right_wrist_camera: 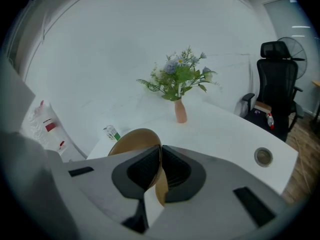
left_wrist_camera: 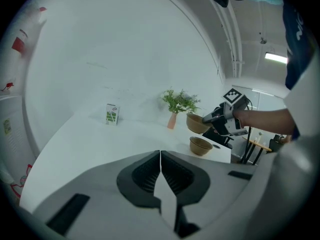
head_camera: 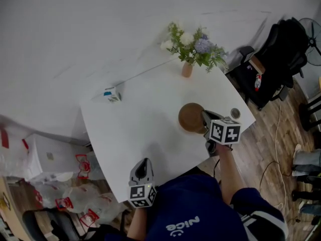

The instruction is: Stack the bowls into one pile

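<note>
My right gripper (head_camera: 205, 120) is shut on the rim of a brown bowl (head_camera: 192, 117) and holds it in the air over the right part of the white table (head_camera: 135, 129). In the right gripper view the bowl (right_wrist_camera: 131, 142) stands tilted, its wall pinched between the jaws of the right gripper (right_wrist_camera: 160, 160). In the left gripper view a second brown bowl (left_wrist_camera: 201, 145) rests on the table just below the held bowl (left_wrist_camera: 197, 123). My left gripper (head_camera: 143, 164) hovers at the table's near edge. Its jaws are shut with nothing between them, as the left gripper (left_wrist_camera: 160, 159) shows in its own view.
A pink vase of flowers (head_camera: 187, 68) stands at the table's far corner. A small carton (head_camera: 112, 94) sits at the far left edge, and a round grommet (head_camera: 234, 113) near the right edge. A black office chair (head_camera: 281, 49) is to the right, plastic bags (head_camera: 60, 177) on the floor to the left.
</note>
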The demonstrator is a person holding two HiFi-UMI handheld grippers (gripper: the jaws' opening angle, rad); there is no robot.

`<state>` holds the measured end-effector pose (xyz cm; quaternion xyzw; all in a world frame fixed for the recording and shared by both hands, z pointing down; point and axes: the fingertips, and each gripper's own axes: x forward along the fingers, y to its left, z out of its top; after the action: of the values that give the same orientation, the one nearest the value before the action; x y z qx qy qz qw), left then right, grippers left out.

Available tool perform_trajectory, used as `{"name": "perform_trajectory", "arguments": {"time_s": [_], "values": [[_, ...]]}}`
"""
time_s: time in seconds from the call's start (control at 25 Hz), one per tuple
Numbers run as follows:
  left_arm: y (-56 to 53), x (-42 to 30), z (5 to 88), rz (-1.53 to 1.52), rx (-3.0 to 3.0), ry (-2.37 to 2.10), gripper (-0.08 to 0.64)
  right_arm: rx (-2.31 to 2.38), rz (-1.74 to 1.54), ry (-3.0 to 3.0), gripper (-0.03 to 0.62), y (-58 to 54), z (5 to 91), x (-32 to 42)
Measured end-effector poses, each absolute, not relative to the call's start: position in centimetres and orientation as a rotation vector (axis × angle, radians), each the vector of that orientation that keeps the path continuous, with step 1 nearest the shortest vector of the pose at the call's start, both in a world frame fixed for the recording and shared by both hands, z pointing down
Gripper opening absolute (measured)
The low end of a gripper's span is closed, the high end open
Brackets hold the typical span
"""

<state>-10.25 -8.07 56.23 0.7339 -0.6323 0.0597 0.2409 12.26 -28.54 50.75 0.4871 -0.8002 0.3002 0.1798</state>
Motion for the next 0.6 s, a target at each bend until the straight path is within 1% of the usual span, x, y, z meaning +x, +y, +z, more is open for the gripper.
{"name": "perform_trajectory", "arguments": {"time_s": [0.36,0.6], "values": [[-9.4,-9.2,56.1,0.181,2.029,-1.713,0.023,1.475,0.904,-2.160,0.035,-28.8,52.6,17.1],[-10.0,-8.9,56.3,0.186,2.018,-1.712,0.023,1.486,0.965,-2.095,0.035,-28.7,55.0,18.9]]}}
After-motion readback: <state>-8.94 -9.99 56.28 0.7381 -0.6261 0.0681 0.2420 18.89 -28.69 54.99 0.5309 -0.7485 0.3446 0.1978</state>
